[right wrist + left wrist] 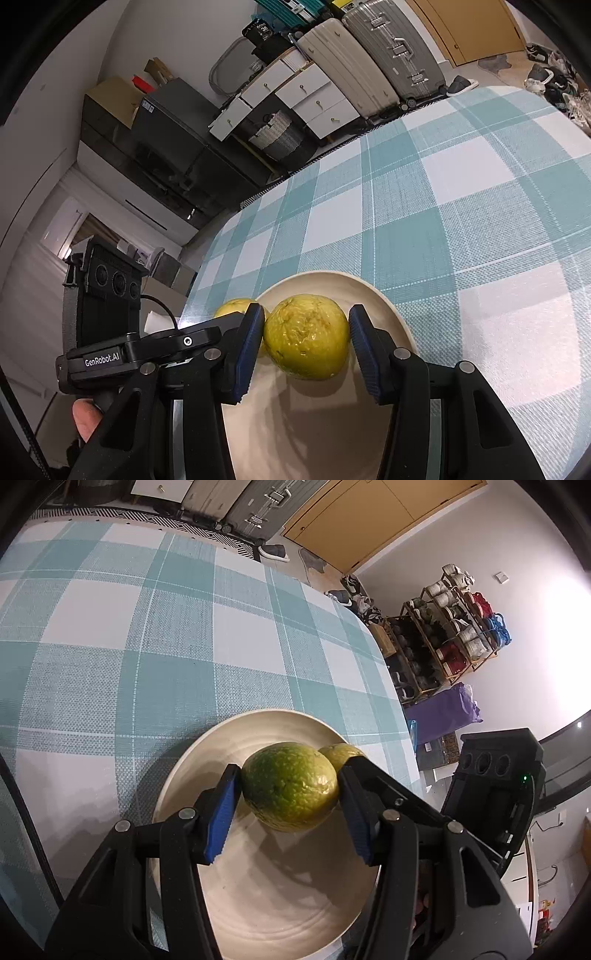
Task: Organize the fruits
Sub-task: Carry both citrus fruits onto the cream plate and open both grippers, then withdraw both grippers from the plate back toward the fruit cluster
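The left tongs (290,792) are clamping a bumpy green-yellow fruit (290,786) between ribbed blue pads, hanging just over the cream plate (192,760). Right of them, the right tongs (306,328) are gripping a yellower, dimpled fruit (306,326) the same way, above the plate's near part. Both fruits are round and waxy, so they are likely to squirt out sideways if the pads loosen unevenly. Because the two fruits are crowding close together, one could be knocking the other on release and rolling it off the shallow glazed plate onto the woven checked cloth (461,192) covering the counter.
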